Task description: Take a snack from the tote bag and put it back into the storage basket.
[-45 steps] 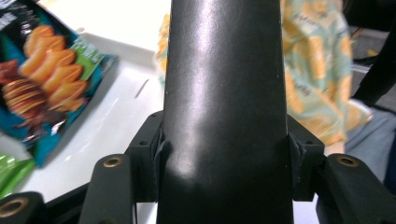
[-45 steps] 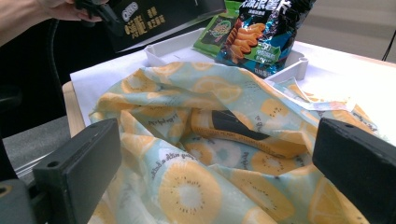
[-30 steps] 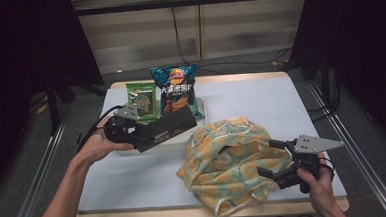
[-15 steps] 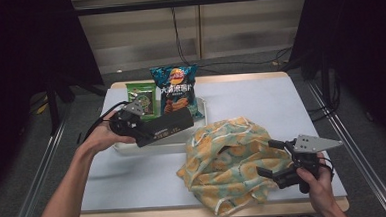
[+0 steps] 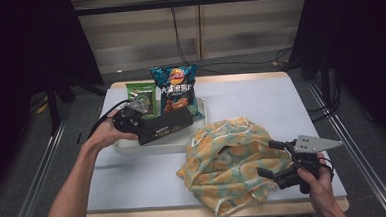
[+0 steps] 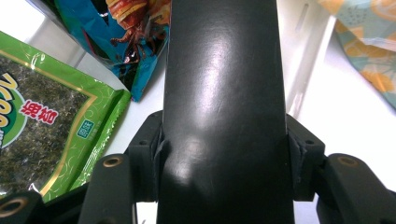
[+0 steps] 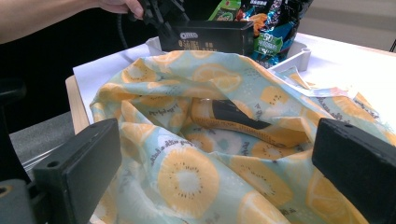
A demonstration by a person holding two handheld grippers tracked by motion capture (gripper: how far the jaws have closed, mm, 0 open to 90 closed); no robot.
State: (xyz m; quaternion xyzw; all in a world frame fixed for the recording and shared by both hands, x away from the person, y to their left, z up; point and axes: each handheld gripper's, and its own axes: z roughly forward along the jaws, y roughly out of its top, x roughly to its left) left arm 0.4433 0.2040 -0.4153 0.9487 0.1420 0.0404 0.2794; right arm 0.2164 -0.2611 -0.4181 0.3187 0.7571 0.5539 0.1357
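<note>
My left gripper (image 5: 131, 117) has its jaws clamped on the black cookie box (image 5: 164, 127), holding it over the white tray (image 5: 148, 146) at the far left of the worktop (image 5: 260, 97). My right gripper (image 5: 273, 159) sits near right, jaws apart, against the fruit-print cloth bag (image 5: 229, 164).

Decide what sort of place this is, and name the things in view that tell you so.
Probably a lab or recording studio, not a home: black curtains flank a white-topped table, cables trail across the floor, and a person works handheld grippers.
</note>
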